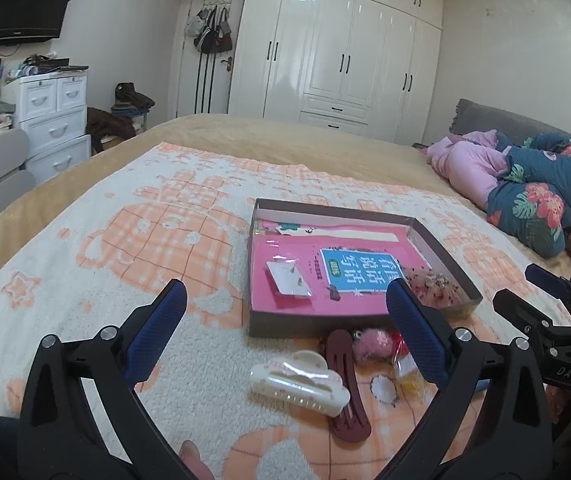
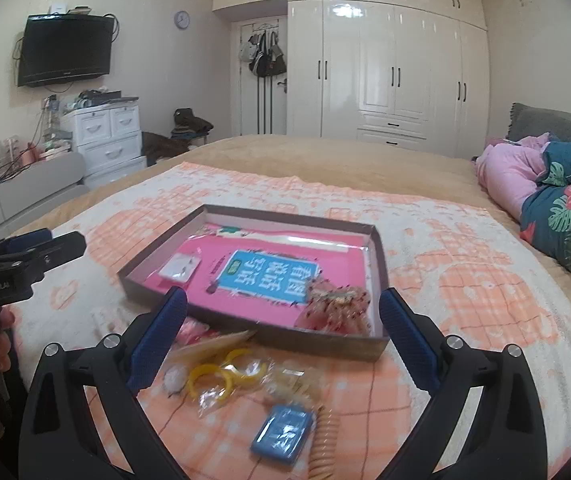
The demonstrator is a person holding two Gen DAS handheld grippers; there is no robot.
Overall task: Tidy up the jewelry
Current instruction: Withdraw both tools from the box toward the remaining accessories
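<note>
A shallow brown box [image 1: 327, 207] [image 2: 381, 264] lies on the bed with a pink book in its bottom. A small earring card [image 1: 288, 279] [image 2: 179, 268] and a reddish beaded piece [image 1: 439, 287] [image 2: 335, 304] lie inside it. My left gripper [image 1: 285, 300] hangs open above a white claw clip [image 1: 297, 384], a maroon hair clip [image 1: 345, 380] and a pink pompom [image 1: 371, 342] in front of the box. My right gripper [image 2: 283, 306] is open over bagged yellow rings [image 2: 225, 372], a blue card packet [image 2: 283, 436] and a tan spiral tie [image 2: 325, 440]. Neither gripper holds anything.
An orange-and-cream blanket [image 1: 145, 240] covers the bed. Pink and floral bedding [image 1: 525, 184] is piled at the right. White drawers [image 1: 55, 120] stand at the left, a white wardrobe [image 2: 385, 68] behind. The other gripper shows at each view's side edge.
</note>
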